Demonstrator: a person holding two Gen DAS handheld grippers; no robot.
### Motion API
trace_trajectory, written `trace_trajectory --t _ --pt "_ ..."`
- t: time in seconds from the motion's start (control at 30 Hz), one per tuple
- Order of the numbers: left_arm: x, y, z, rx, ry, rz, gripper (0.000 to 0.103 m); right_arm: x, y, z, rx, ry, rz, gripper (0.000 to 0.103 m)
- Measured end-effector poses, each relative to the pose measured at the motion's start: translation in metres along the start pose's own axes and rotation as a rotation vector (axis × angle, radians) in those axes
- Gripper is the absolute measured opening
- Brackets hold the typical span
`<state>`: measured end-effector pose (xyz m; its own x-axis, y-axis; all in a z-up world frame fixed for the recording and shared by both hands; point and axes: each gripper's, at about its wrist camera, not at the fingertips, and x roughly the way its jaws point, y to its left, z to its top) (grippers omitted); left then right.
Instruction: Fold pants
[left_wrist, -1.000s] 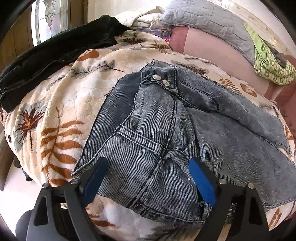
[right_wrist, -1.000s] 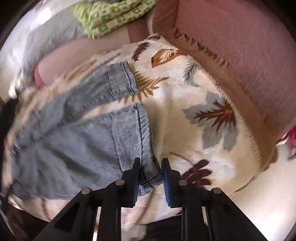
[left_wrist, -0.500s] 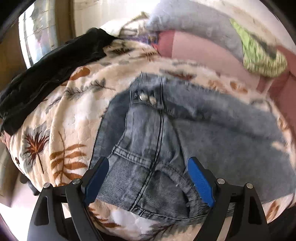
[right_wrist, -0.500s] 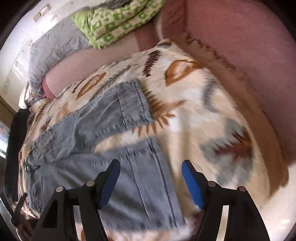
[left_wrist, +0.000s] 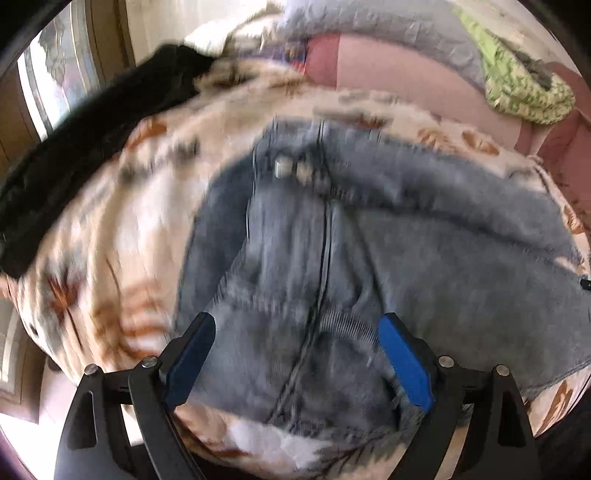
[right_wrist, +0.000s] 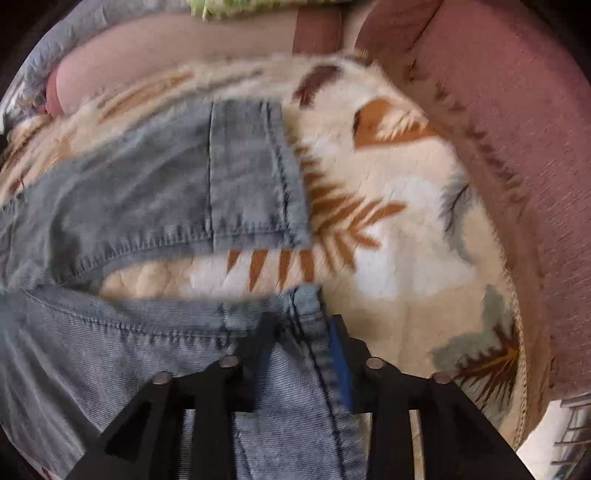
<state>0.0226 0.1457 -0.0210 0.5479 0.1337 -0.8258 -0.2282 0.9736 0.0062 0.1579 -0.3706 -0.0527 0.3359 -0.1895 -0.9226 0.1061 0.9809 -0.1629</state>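
Note:
Grey-blue jeans (left_wrist: 424, 240) lie spread on a leaf-print blanket (right_wrist: 399, 229), waistband with two metal buttons (left_wrist: 291, 168) toward the far side. My left gripper (left_wrist: 295, 354) hangs open and wide over the seat of the jeans, touching nothing. In the right wrist view both legs run in from the left, the far leg (right_wrist: 166, 184) flat. The near leg's hem (right_wrist: 308, 302) stands bunched between the jaws of my right gripper (right_wrist: 301, 325). Those jaws are closing on it, with a gap still showing beside the cloth.
A black garment (left_wrist: 92, 147) lies along the blanket's left edge by a window (left_wrist: 48, 92). Behind are a pink sofa back (right_wrist: 498, 110), a grey quilt (left_wrist: 369, 26) and a green patterned cloth (left_wrist: 524, 92). The blanket's edge (right_wrist: 517, 332) drops off at right.
My right gripper let go of the hem, opened wide, swung over and came down around the near leg's hem, narrowing again. The left gripper rose slightly and rolled, still open.

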Motion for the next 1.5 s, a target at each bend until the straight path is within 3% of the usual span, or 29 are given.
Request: trace_trajectory --t 0.07,0.23,0.37,0.47,0.53,0.57,0.63,0.67,0.7,0.77,0.8,0.83,0.9,0.93,0.97,1.03,1.07,1.1,1.17,1.23,1.3,1.4,1.5 --pt "-0.007 0.002 0.016 -0.008 -0.045 0.003 0.091 -0.004 -0.010 0.003 0.022 0.001 0.036 0.072" --pt "0.031 0.021 0.075 -0.087 -0.025 0.021 0.091 -0.019 -0.041 0.032 0.158 -0.083 0.152 0.074" --pt "0.078 0.032 0.100 -0.158 0.086 0.008 0.089 -0.008 -0.057 0.055 0.209 -0.061 0.197 0.074" --pt "0.099 0.025 0.105 -0.137 0.158 -0.033 0.070 0.009 -0.055 0.062 0.247 0.003 0.249 0.074" --pt "0.100 0.017 0.107 -0.108 0.163 -0.057 0.048 0.018 -0.052 0.064 0.264 0.032 0.265 0.074" --pt "0.098 0.011 0.109 -0.086 0.161 -0.037 0.047 0.025 -0.049 0.067 0.259 0.046 0.277 0.074" --pt "0.098 0.004 0.112 -0.056 0.163 -0.024 0.040 0.031 -0.037 0.070 0.210 0.066 0.289 0.057" --pt "0.097 0.003 0.114 -0.038 0.157 -0.008 0.036 0.030 -0.030 0.072 0.178 0.069 0.257 0.035" --pt "0.094 0.002 0.118 -0.014 0.141 0.036 0.033 0.028 -0.026 0.073 0.158 0.069 0.240 0.028" --pt "0.090 0.007 0.127 0.000 0.136 0.034 0.033 0.014 -0.019 0.075 0.121 0.054 0.213 0.018" --pt "0.087 0.012 0.132 0.005 0.127 0.039 0.032 0.004 -0.017 0.074 0.104 0.031 0.193 0.017" --pt "0.084 0.013 0.134 0.012 0.115 0.054 0.024 -0.006 -0.017 0.071 0.091 0.003 0.162 0.017" --pt "0.088 0.014 0.134 0.033 0.119 0.081 0.024 -0.006 -0.019 0.064 0.065 -0.012 0.088 0.017" --pt "0.095 0.012 0.133 0.047 0.139 0.094 0.025 0.013 -0.022 0.061 0.045 0.051 0.048 0.017" --pt "0.103 0.009 0.132 0.072 0.171 0.105 0.027 0.031 -0.025 0.058 0.039 0.130 0.050 0.019" --pt "0.108 0.010 0.131 0.071 0.180 0.119 0.035 0.024 -0.038 0.060 0.096 0.087 0.121 0.025" --pt "0.104 0.013 0.134 0.051 0.180 0.119 0.040 0.017 -0.045 0.063 0.135 0.078 0.160 0.037" --pt "0.097 0.019 0.141 0.015 0.170 0.090 0.046 0.009 -0.051 0.067 0.163 0.052 0.193 0.056" --pt "0.086 0.029 0.154 -0.041 0.140 0.038 0.057 -0.006 -0.058 0.081 0.189 -0.018 0.248 0.078" --pt "0.075 0.034 0.174 -0.078 0.075 0.007 0.072 -0.010 -0.059 0.103 0.202 -0.059 0.289 0.078" --pt "0.077 0.032 0.191 -0.067 0.040 -0.008 0.074 -0.002 -0.057 0.125 0.228 -0.056 0.335 0.078" --pt "0.103 0.028 0.215 -0.113 0.090 -0.087 0.074 0.019 -0.044 0.157 0.280 -0.028 0.393 0.078" --pt "0.135 0.027 0.231 -0.172 0.157 -0.099 0.073 0.028 -0.037 0.180 0.282 -0.045 0.378 0.078"
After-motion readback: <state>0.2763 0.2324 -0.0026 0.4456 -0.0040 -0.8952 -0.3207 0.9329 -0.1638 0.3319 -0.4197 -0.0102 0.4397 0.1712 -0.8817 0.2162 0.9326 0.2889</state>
